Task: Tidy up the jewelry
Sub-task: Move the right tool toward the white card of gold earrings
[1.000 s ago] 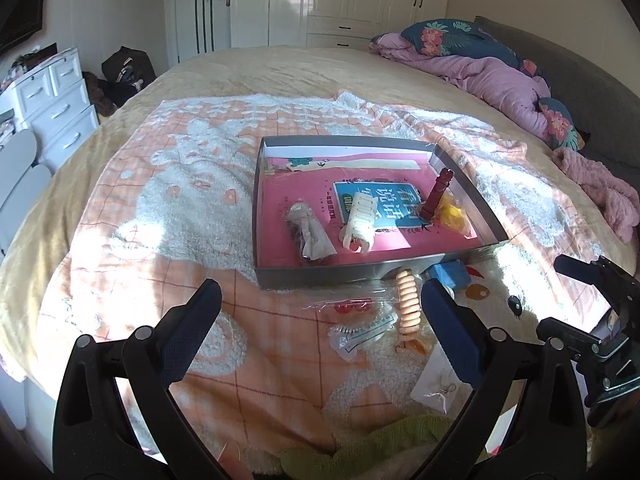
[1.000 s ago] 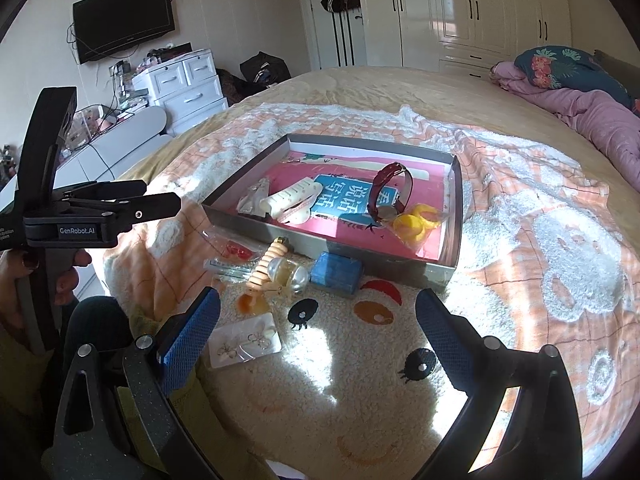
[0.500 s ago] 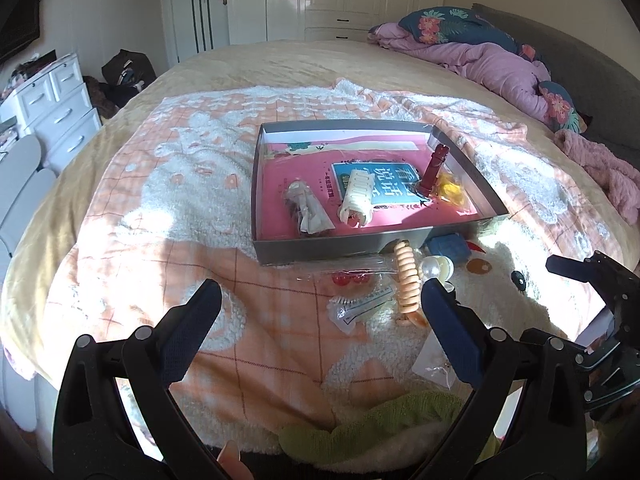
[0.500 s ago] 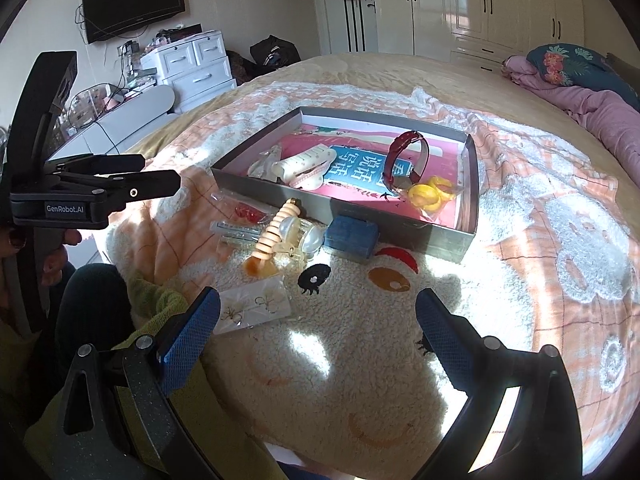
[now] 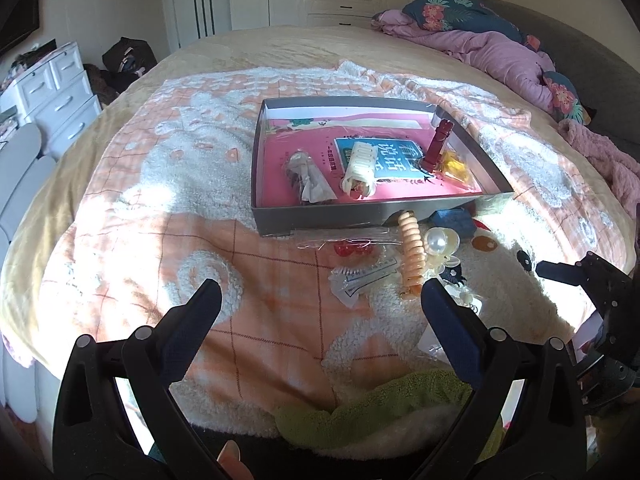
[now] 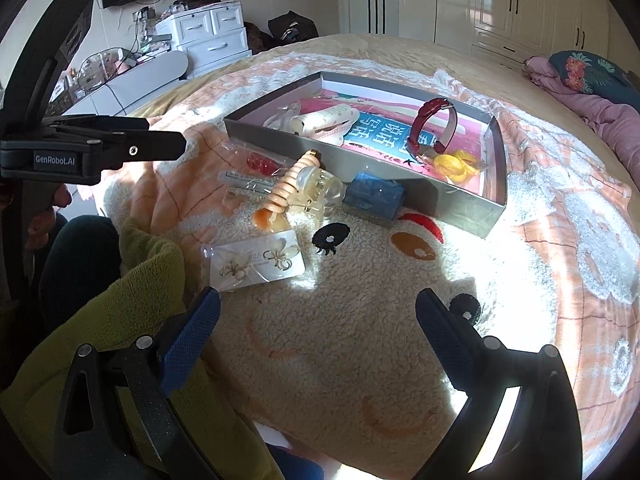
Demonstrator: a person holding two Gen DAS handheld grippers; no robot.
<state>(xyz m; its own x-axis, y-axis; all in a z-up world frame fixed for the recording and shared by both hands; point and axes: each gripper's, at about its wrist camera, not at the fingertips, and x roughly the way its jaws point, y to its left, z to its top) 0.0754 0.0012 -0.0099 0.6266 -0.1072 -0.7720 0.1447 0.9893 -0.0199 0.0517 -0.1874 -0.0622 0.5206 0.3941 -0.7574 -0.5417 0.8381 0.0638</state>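
A grey open box with a pink floor lies on the blanket; inside are a cream hair claw, a dark red watch, a yellow piece and a bagged item. In front of it lie an orange spiral band, a clear pearl clip, a blue block, red beads in a bag and an earring card. My left gripper is open above the blanket. My right gripper is open, just right of the earring card.
A fluffy orange and white blanket covers the bed. Purple bedding is heaped at the far right. White drawers stand beside the bed on the left. A green sleeve is at the near edge.
Both grippers have moved closer to the loose items in front of the box, which now look larger. Both stay open and nothing was picked up.
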